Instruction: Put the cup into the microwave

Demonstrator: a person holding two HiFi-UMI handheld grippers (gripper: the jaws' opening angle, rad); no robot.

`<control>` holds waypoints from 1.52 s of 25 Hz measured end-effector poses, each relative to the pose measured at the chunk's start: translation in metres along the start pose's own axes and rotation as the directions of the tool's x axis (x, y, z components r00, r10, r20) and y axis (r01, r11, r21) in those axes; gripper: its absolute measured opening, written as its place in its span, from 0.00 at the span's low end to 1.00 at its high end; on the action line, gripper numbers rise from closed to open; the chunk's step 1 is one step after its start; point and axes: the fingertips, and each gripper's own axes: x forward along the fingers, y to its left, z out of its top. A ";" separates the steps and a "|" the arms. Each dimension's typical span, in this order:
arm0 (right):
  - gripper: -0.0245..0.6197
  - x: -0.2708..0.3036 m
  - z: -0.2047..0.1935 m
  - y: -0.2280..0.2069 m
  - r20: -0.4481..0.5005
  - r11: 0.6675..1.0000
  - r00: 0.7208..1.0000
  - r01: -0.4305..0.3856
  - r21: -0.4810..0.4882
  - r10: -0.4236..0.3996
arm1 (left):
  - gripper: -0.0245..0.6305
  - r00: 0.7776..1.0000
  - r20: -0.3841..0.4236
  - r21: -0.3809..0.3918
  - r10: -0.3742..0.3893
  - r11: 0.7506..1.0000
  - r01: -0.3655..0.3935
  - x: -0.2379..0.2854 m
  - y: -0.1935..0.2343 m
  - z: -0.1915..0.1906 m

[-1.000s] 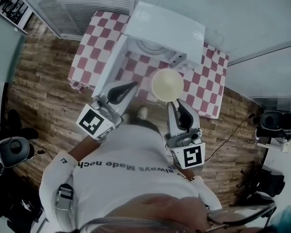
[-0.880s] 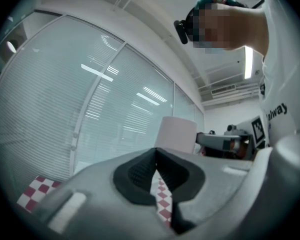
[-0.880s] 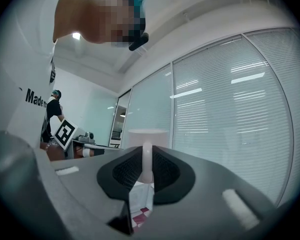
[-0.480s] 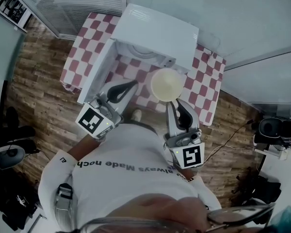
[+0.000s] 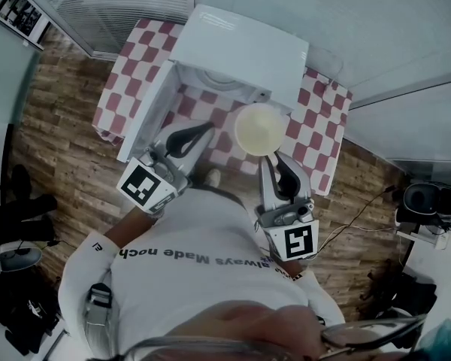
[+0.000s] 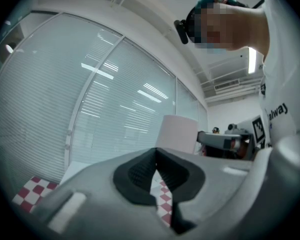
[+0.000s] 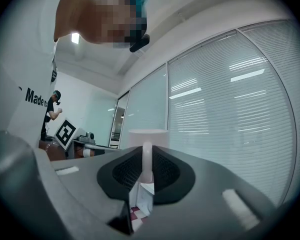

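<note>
I held both grippers out in front of my chest, elbows bent and marker cubes nearest my body. My left gripper (image 5: 204, 131) angled forward and to the right, its jaws pressed together with nothing between them. My right gripper (image 5: 271, 158) pointed straight ahead, jaws pinched on the wall of the cup (image 5: 260, 128).

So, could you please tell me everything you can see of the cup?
The cup is plain and pale cream, paper or plastic by its look, with a round open mouth and no lid. It is upright, held over the checked tablecloth, just before the open microwave. The right gripper is shut on its near wall, one jaw inside, one outside; nothing else touches it.
</note>
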 end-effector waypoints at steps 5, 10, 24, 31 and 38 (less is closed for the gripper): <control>0.10 0.011 -0.007 0.002 -0.010 1.000 1.000 0.017 0.007 -0.017 | 0.04 1.000 -0.011 0.007 -0.017 1.000 0.017 0.000 0.011 0.002; 0.10 0.025 -0.015 0.004 -0.020 0.999 0.999 0.039 0.015 -0.039 | 0.04 1.000 -0.018 0.010 -0.025 1.000 0.025 -0.001 0.030 0.001; 0.10 0.053 -0.066 0.012 -0.084 0.995 0.993 0.088 0.041 -0.084 | 0.04 0.997 -0.067 -0.037 -0.031 0.999 0.028 -0.009 0.068 -0.037; 0.10 0.057 -0.096 0.022 -0.120 0.996 0.989 0.085 0.027 -0.081 | 0.04 0.996 -0.084 -0.056 -0.037 0.998 0.032 -0.013 0.080 -0.062; 0.10 0.057 -0.128 0.026 -0.161 0.996 0.984 0.087 0.022 -0.082 | 0.04 0.994 -0.103 -0.069 -0.029 0.997 0.022 -0.016 0.091 -0.089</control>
